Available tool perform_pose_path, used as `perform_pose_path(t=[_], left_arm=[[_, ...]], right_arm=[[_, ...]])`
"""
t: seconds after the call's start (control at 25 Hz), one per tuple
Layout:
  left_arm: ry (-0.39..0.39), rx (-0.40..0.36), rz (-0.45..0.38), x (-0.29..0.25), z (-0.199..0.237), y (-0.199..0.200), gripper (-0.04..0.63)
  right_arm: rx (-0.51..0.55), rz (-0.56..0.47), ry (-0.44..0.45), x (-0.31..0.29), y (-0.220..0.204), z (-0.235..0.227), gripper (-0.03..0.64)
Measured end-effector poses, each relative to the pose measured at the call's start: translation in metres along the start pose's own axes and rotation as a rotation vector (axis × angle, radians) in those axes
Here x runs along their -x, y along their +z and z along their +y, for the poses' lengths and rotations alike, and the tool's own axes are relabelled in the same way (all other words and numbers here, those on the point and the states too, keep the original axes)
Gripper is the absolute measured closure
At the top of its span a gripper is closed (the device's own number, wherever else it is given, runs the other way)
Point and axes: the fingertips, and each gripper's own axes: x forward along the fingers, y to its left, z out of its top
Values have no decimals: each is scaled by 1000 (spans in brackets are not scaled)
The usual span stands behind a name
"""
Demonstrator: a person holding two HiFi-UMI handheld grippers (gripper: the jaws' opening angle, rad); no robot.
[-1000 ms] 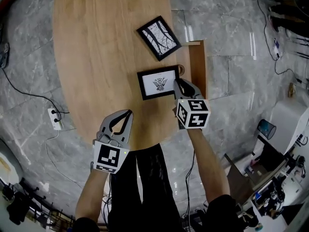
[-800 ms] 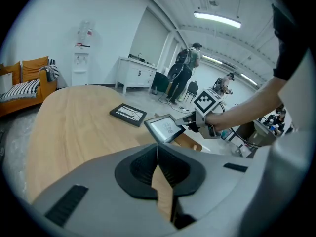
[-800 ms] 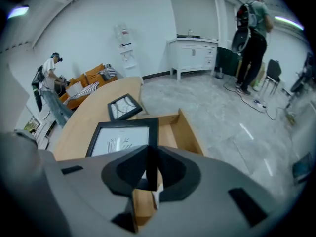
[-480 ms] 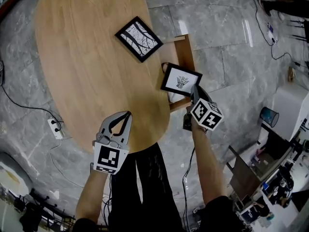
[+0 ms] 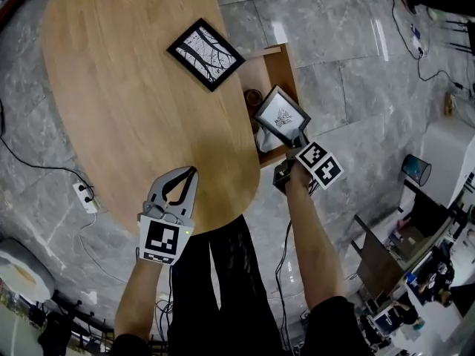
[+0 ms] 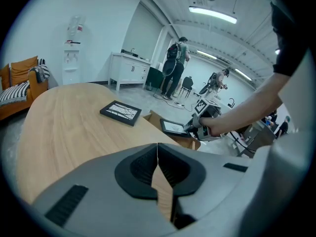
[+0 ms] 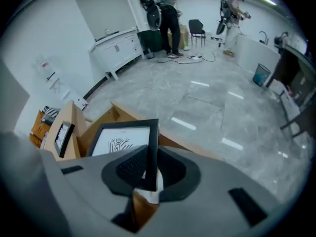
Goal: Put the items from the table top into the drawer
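Table top (image 5: 126, 87), a long oval of pale wood, takes up the left and far part of our head view, with grey stone floor (image 5: 349, 43) all round it. At its right edge the drawer (image 5: 290, 76) stands pulled out, an open wooden box. On the far part of the table, just left of the drawer, one black picture frame (image 5: 206, 53) lies flat and askew, with a branch-like drawing in it. A second black frame (image 5: 282, 116), holding a small plant drawing on white, is off the table. It hangs tilted over the near part of the open drawer, and we cannot tell whether it touches anything inside. Our right gripper (image 5: 300, 138) is clenched on the near edge of this frame, whose rim stands between the two pads. Our left gripper (image 5: 189, 175) hovers over the near part of the table, well apart from both frames, its jaws closed together with nothing between them. Smallest of all, a dark thing (image 5: 254, 96) and a white thing (image 5: 266, 141) lie in the drawer; we cannot tell what they are.
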Motion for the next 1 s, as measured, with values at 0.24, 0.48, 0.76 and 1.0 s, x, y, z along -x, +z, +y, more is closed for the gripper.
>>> perform_pose_path(t=[0.24,0.48,0.76,1.0], left_arm=[[0,6,7,-1,2,-2,581],[5,4,17,2,6,-5,580],[11,9,28,5,9,-12,580],[21,18,7,6,10,-7,580]], right_arm=[[77,60,-24,-12,-17,-3,546],[244,89,-28,-36,-22,23,542],[325,100,-62,-44,-23,23,482],[472,-22,3,-16,2,45,453]])
